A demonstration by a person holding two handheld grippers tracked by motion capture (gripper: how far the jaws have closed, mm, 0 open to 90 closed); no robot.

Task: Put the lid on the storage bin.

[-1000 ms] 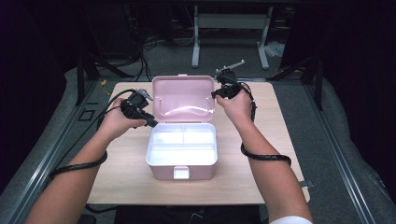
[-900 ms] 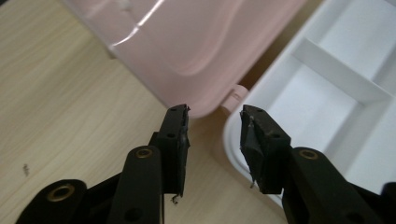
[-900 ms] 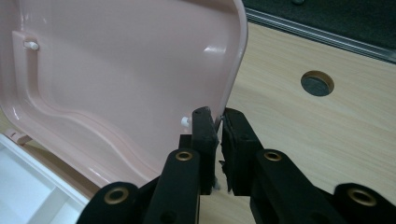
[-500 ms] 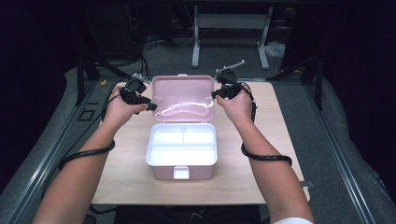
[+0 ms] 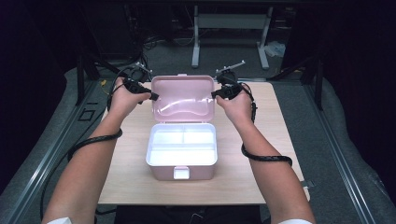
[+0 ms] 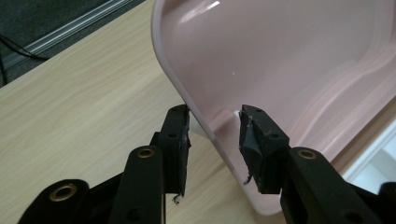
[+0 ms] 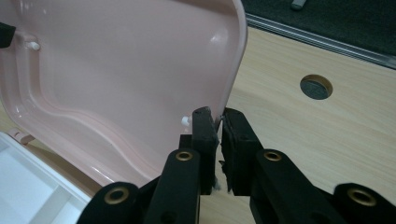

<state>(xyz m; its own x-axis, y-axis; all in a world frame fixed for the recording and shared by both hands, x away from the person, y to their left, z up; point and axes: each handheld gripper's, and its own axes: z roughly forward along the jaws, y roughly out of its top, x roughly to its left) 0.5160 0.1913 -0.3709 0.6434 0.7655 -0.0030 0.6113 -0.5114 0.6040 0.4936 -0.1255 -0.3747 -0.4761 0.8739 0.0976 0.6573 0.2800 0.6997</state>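
— Where is the lid from your jaws?

— The pink plastic hinged lid (image 5: 182, 98) of the pink storage box (image 5: 182, 148) stands upright mid-table. My right gripper (image 7: 218, 122) is pinched tight on its right edge. My left gripper (image 6: 212, 125) straddles the left edge, jaws half-wide; they have just been closing, one pad outside the rim, one inside, neither clearly pressing.

— So which hand moves?

— The left, I judge: it only needs to close across the rim.
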